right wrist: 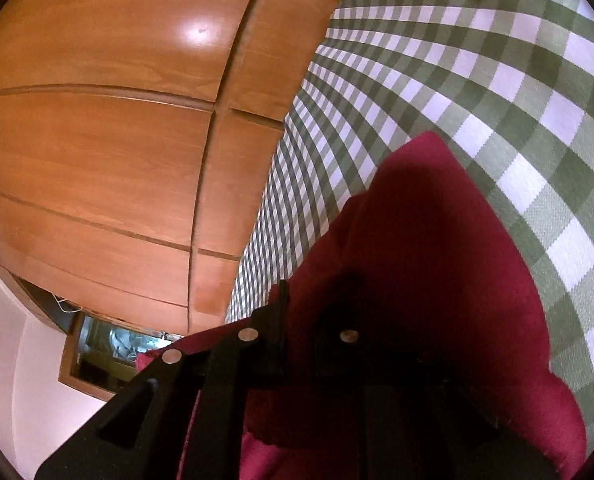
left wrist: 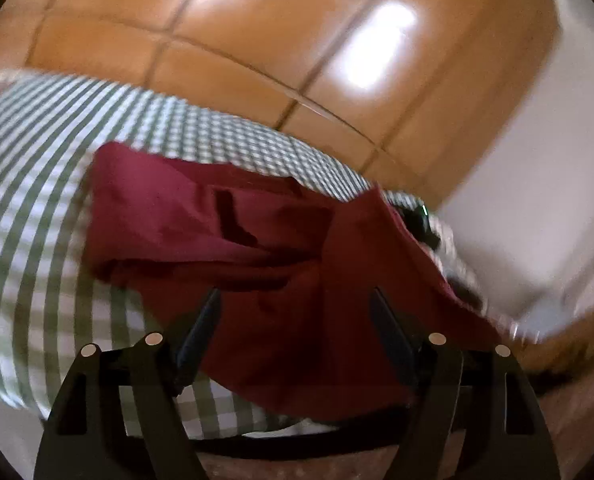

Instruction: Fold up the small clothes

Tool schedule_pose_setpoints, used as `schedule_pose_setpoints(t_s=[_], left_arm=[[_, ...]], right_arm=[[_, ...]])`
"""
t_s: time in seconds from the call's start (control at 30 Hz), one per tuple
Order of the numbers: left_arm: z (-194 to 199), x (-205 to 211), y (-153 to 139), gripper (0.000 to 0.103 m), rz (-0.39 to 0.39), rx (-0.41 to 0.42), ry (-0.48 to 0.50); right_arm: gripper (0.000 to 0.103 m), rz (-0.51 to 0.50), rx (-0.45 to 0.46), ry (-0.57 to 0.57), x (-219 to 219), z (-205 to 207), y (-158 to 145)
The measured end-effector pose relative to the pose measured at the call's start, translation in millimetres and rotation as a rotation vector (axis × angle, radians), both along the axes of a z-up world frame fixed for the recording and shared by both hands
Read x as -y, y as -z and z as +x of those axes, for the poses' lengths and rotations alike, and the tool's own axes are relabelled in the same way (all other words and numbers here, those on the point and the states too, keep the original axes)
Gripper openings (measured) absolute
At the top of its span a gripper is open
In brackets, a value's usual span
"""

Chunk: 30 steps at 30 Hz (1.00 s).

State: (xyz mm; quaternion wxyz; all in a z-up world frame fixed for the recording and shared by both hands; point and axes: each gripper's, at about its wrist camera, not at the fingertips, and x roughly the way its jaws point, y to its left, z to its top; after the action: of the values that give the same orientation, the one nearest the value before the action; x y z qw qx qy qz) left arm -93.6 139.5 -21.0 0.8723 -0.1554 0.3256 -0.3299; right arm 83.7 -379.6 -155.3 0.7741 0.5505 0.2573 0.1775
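Garment: one dark red cloth piece, plain weave, matte, without print; seen also in the right wrist view.
Garment condition: rumpled and partly doubled over itself; a dark slit-like opening shows in its upper layer, and one edge runs in a taut diagonal toward the right of the left wrist view.
Garment location: lying on the checked cloth, with its near part reaching in between the left gripper's fingers.
Checked cloth: green and white gingham, woven texture plainly visible close up, spread flat as the work surface.
Left gripper: jaws standing wide apart; red fabric lies in the gap, but neither black finger presses on it. No grip observed.
Right gripper: jaws drawn together, with red fabric draped over and around the fingers; the pads themselves are covered, so the pinch appears to be on the garment.
Containers: a pale rounded-edged object stands beyond the cloth; the picture is too blurred to tell what it is or what it holds.
Surroundings: glossy orange-brown wooden panels with grooved seams, reflecting a bright light patch.
Picture quality: left wrist view smeared by motion; right wrist view sharp.
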Motion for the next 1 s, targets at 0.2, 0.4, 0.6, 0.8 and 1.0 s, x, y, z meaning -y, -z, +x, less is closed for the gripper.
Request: schedule_pose_setpoints(t_s=[0.2, 0.4, 0.6, 0.8, 1.0], left_arm=[[-18.7, 41.9, -11.0, 0.084, 0.151, 0.103, 0.268], [-5.3, 97.3, 8.9, 0.089, 0.325, 0.155, 0.39], [-16.3, 134.7, 31.3, 0.089, 0.501, 0.255, 0.572], [-33.4, 153.4, 52.6, 0.089, 0.666, 0.443, 0.672], [-43.8, 170.5, 72.1, 0.088, 0.815, 0.595, 0.735]], right_arm=[[0.007, -0.014, 0.002, 0.002, -6.6, 8.1, -5.1], [0.007, -0.031, -0.031, -0.003, -9.3, 13.1, -8.0], [0.006, -0.038, -0.058, -0.007, -10.0, 27.1, -7.1], [0.006, -0.062, -0.048, -0.005, -11.8, 31.0, -7.4], [0.006, -0.076, -0.044, -0.006, -12.3, 31.1, -8.2]])
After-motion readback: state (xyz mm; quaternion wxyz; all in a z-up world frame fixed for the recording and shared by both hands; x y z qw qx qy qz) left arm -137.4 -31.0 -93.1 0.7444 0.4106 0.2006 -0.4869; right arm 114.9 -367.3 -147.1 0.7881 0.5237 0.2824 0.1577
